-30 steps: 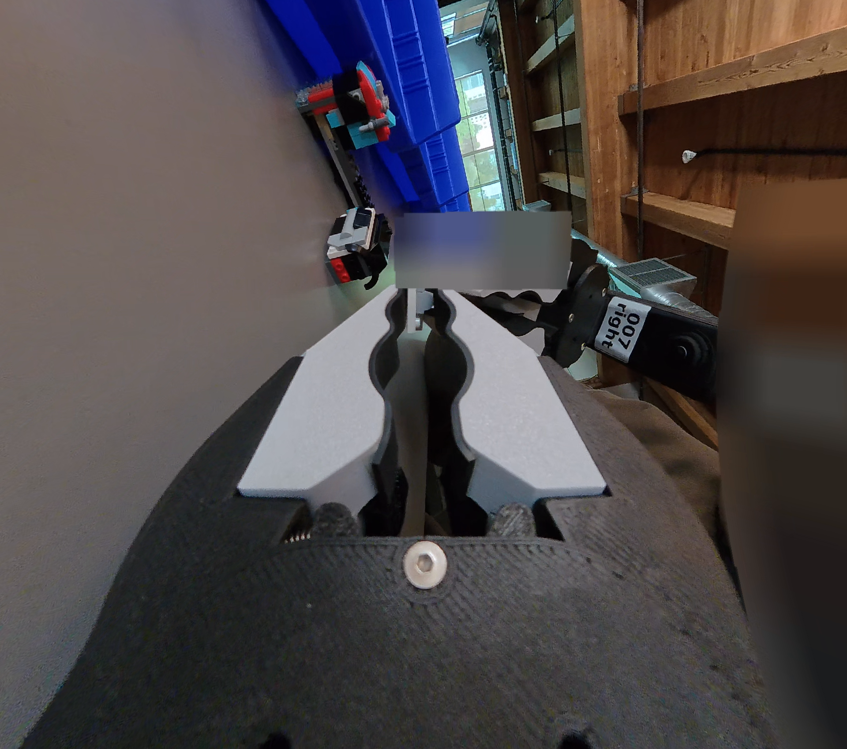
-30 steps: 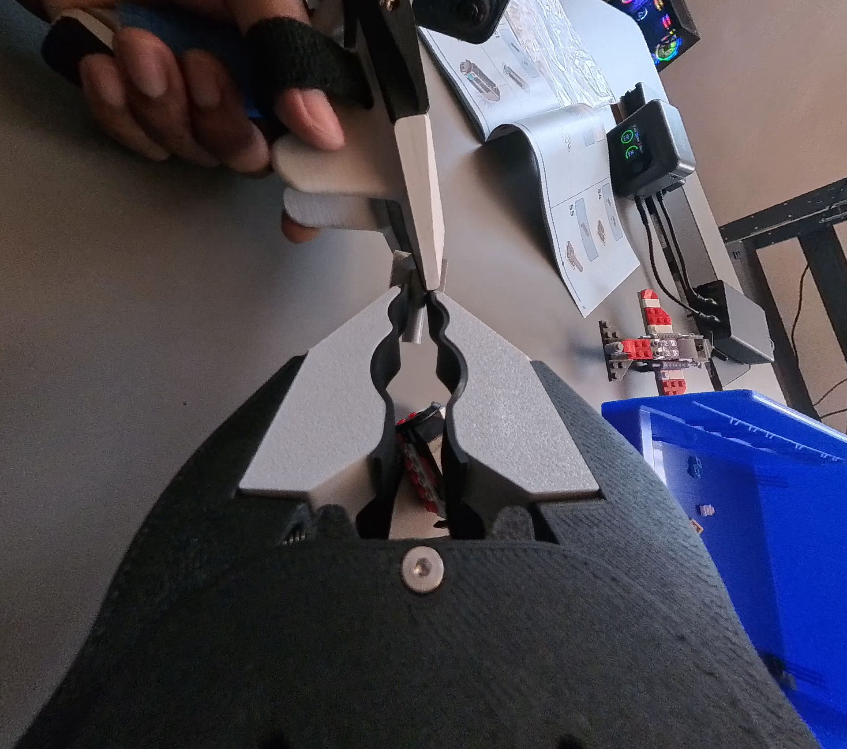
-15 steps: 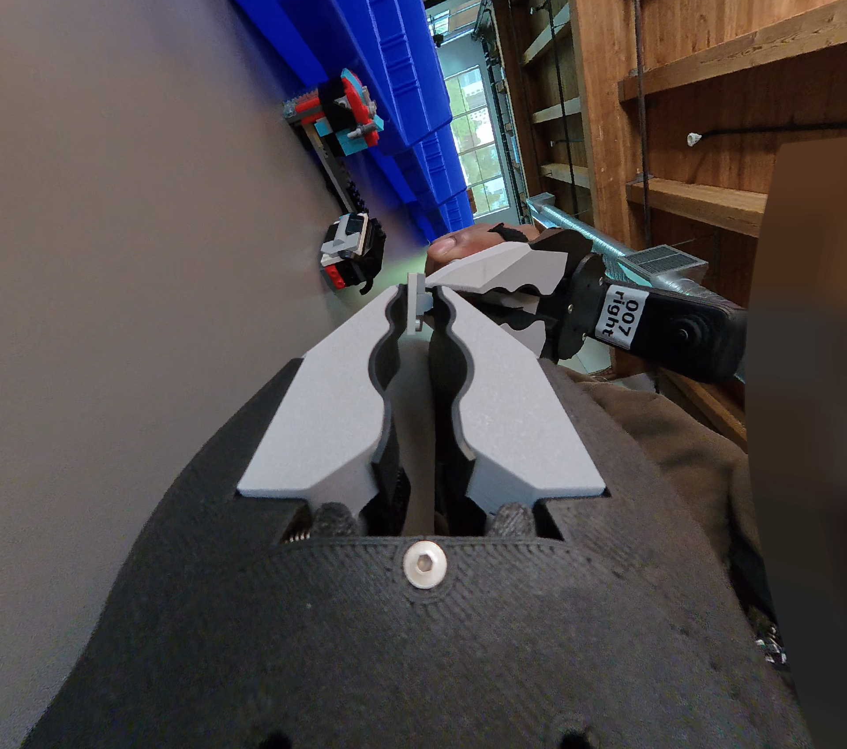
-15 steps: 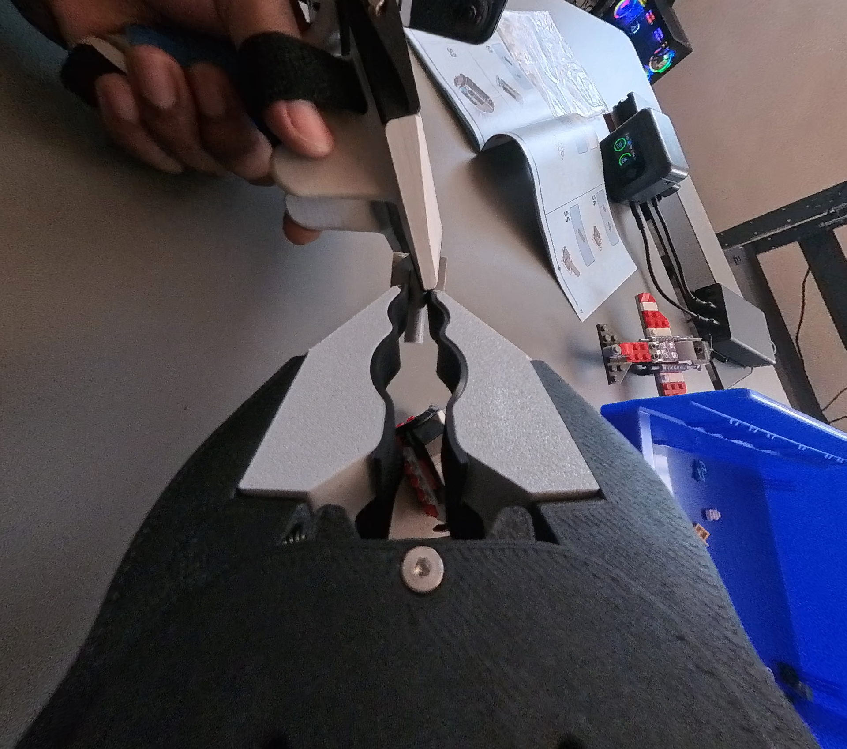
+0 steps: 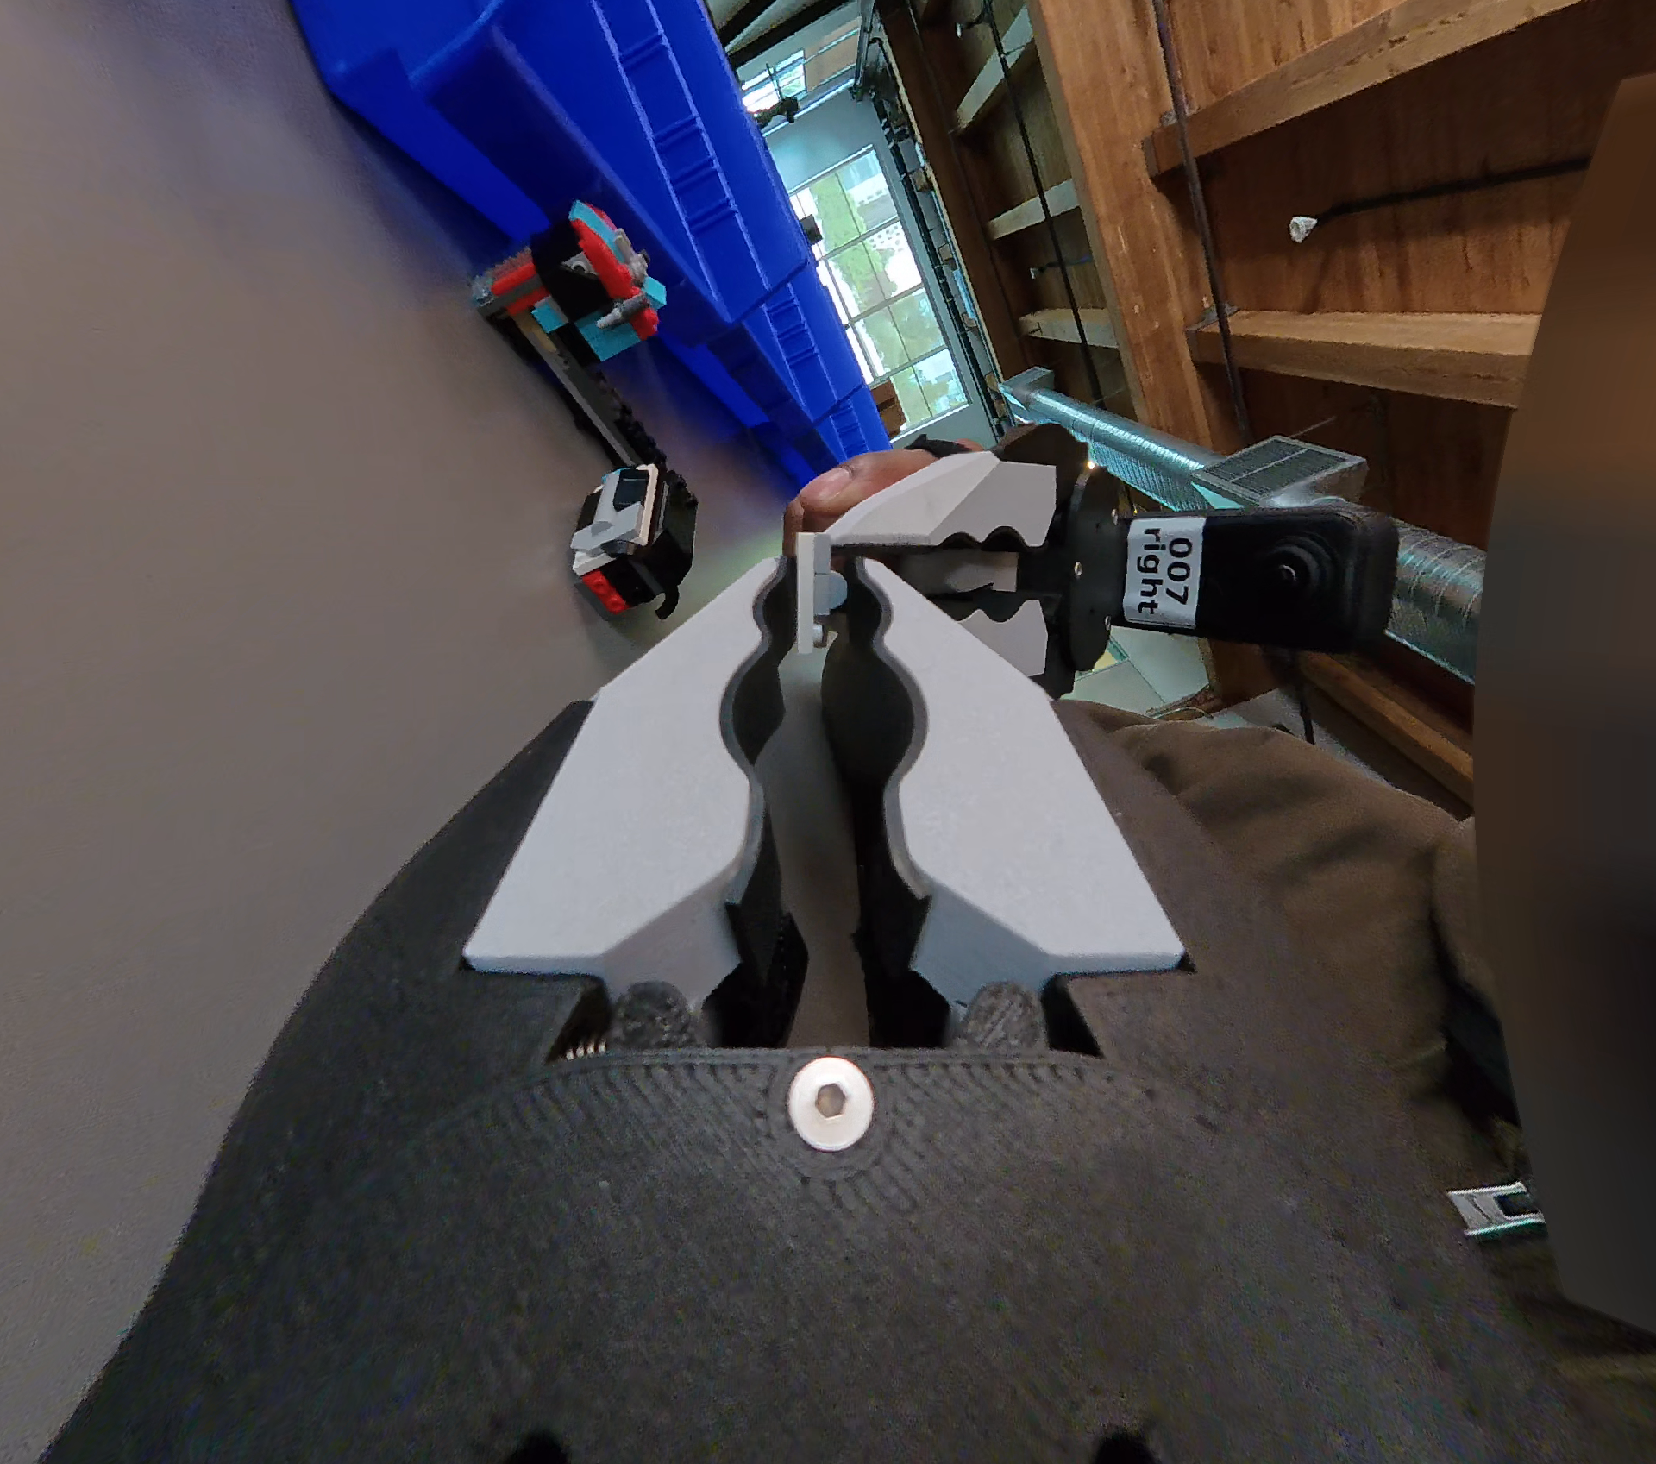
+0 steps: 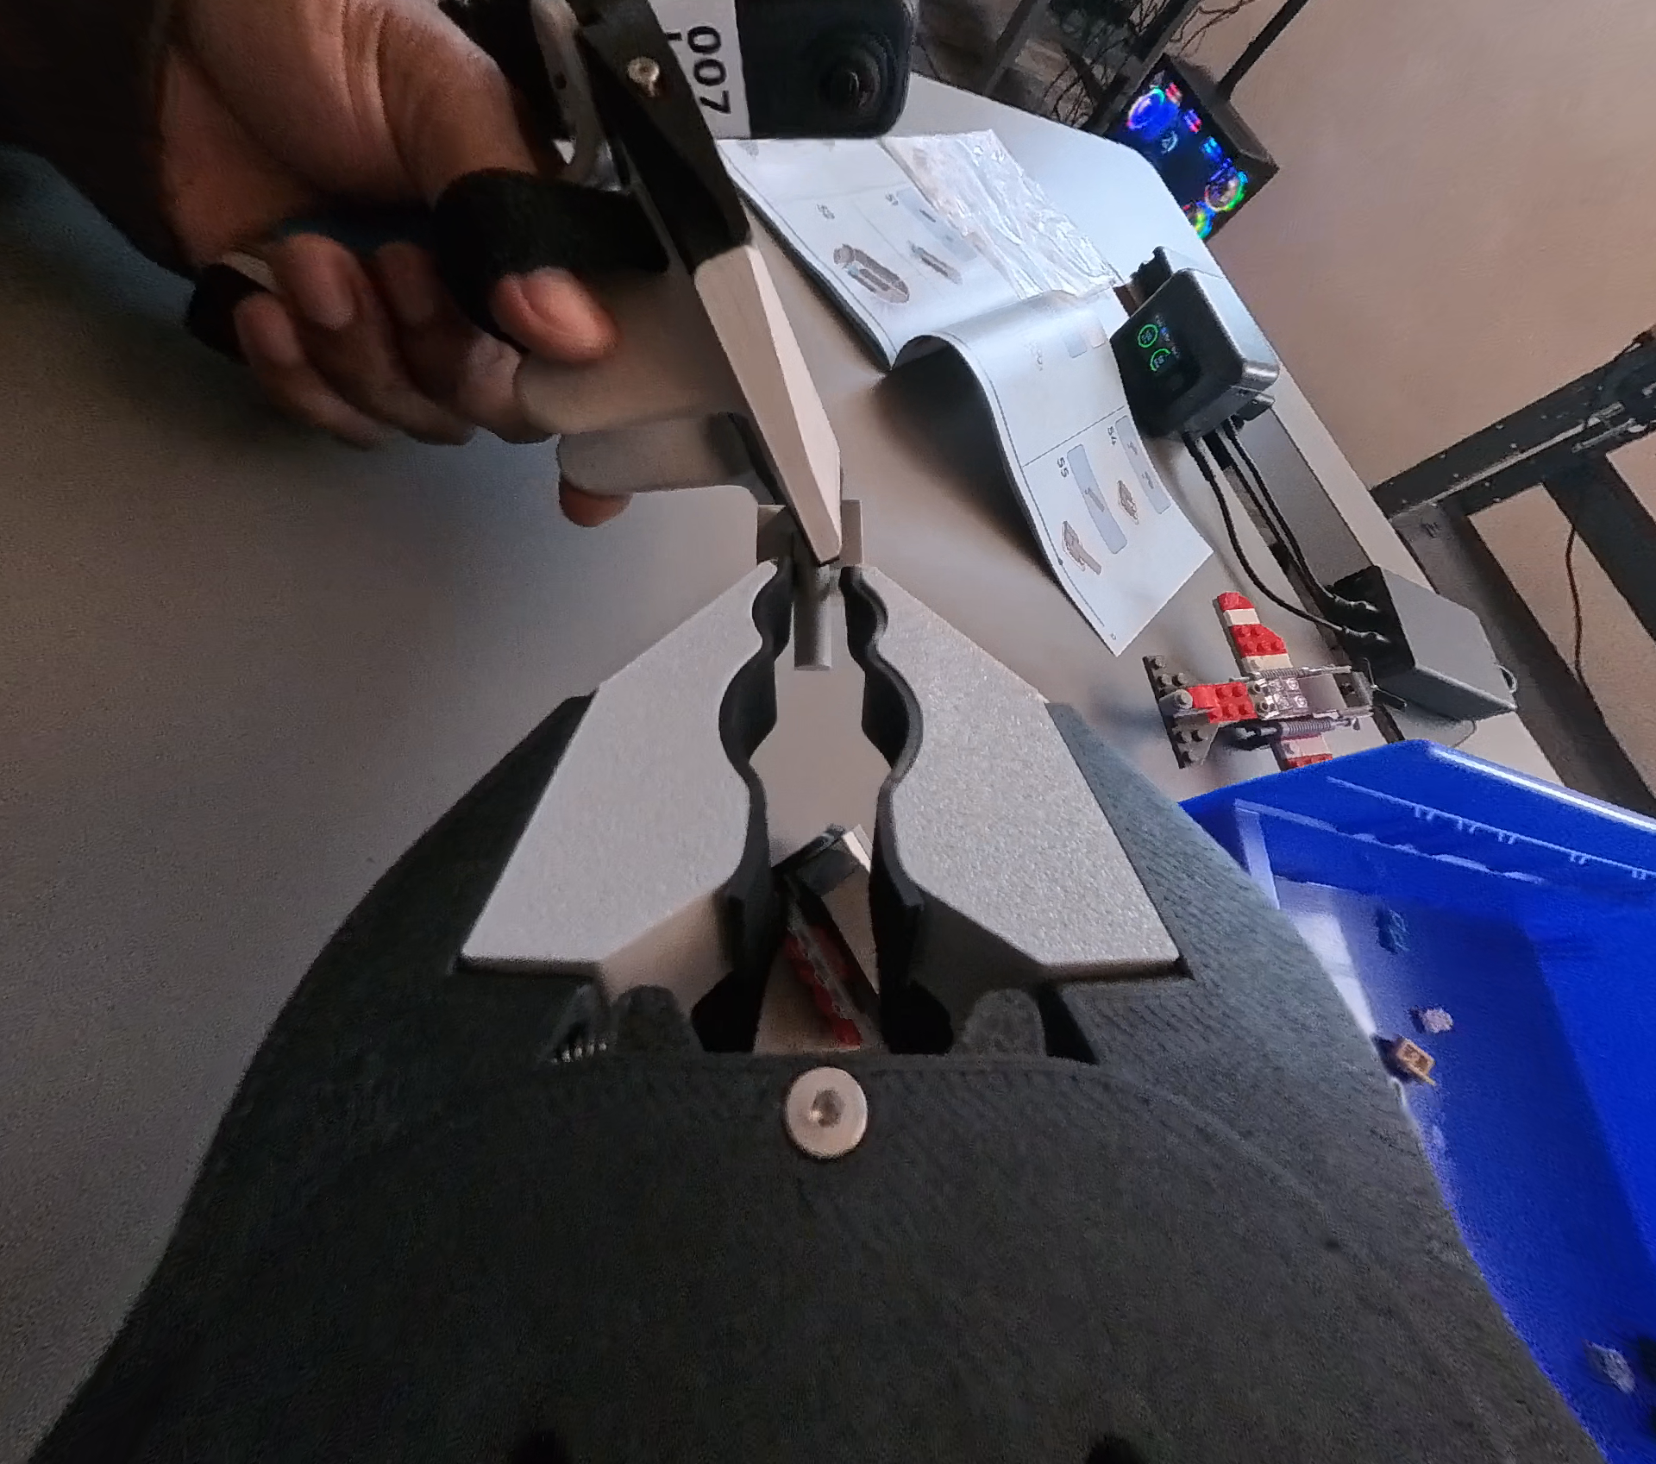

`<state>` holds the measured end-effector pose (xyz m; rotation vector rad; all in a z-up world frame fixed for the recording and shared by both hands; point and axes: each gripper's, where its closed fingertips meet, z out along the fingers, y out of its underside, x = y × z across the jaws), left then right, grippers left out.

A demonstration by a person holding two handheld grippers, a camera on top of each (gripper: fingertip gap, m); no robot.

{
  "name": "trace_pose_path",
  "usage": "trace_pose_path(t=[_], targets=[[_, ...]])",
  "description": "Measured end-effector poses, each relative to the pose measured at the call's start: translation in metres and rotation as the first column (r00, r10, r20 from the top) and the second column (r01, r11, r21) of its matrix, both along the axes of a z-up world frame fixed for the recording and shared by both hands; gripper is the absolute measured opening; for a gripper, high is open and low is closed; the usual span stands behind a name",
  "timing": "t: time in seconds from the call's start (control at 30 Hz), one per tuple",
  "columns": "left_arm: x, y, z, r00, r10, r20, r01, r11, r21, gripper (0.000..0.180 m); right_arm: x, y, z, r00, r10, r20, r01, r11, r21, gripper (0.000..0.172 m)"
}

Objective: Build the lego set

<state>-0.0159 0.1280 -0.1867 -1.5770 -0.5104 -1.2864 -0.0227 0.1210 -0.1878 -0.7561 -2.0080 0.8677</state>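
1. Tabletop point(image 6: 269, 704), plain grey, lay under everything, with blue bins point(image 5: 502, 32) ranged along its far edge and one blue bin point(image 6: 1479, 1018) just beside the right gripper.
2. An open instruction booklet point(image 6: 1030, 381) lay flat, near a small dark device point(image 6: 1192, 345) with a lit screen.
3. Three brick models stood on the table: a red, black and teal one point(image 5: 582, 292), a white and black one point(image 5: 627, 534), and a red and white one point(image 6: 1254, 686).
4. The left gripper point(image 5: 820, 587) pinched a thin pale grey plate point(image 5: 806, 596) edge-on at its tips.
5. The right gripper point(image 6: 815, 596), meeting it tip to tip, was narrowly closed around a small grey piece point(image 6: 814, 632) joined to that plate; pad contact could not be told.
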Motion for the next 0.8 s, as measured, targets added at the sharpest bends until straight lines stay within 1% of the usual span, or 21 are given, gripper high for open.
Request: trace_pose_path(t=[0.2,0.33,0.4,0.47,0.53,0.63,0.7,0.8], targets=[[-0.001,-0.001,0.008,1.0,0.003,-0.014,-0.002,0.999,0.051,0.011,0.0,0.004,0.008,1.0,-0.013,-0.017,0.011,0.996,-0.094,0.021],[-0.004,-0.002,0.02,0.999,0.013,-0.034,-0.009,0.992,0.126,0.011,0.002,0.004,0.018,1.0,0.001,-0.005,-0.002,0.969,-0.247,0.027],[-0.006,-0.004,0.028,0.997,0.025,-0.079,-0.009,0.981,0.193,0.011,0.004,0.002,0.025,1.0,0.023,0.006,-0.019,0.929,-0.37,0.03],[-0.006,-0.006,0.032,0.988,0.032,-0.153,0.006,0.969,0.247,0.011,0.006,0.0,0.035,0.999,0.05,0.011,-0.037,0.861,-0.507,0.031],[-0.002,-0.009,0.039,0.977,0.033,-0.21,0.037,0.947,0.319,0.012,0.007,0.0,0.043,0.998,0.07,0.009,-0.05,0.798,-0.6,0.031],[0.008,-0.017,0.052,0.958,0.038,-0.285,0.09,0.902,0.422,0.012,0.011,-0.004,0.044,0.993,0.117,0.026,-0.071,0.75,-0.658,0.031],[0.012,-0.019,0.053,0.938,0.054,-0.341,0.113,0.885,0.452,0.012,0.016,-0.011,0.046,0.987,0.162,0.022,-0.103,0.723,-0.684,0.031],[0.017,-0.023,0.056,0.927,0.06,-0.37,0.137,0.864,0.484,0.012,0.022,-0.02,0.051,0.976,0.219,0.002,-0.153,0.69,-0.708,0.03]])
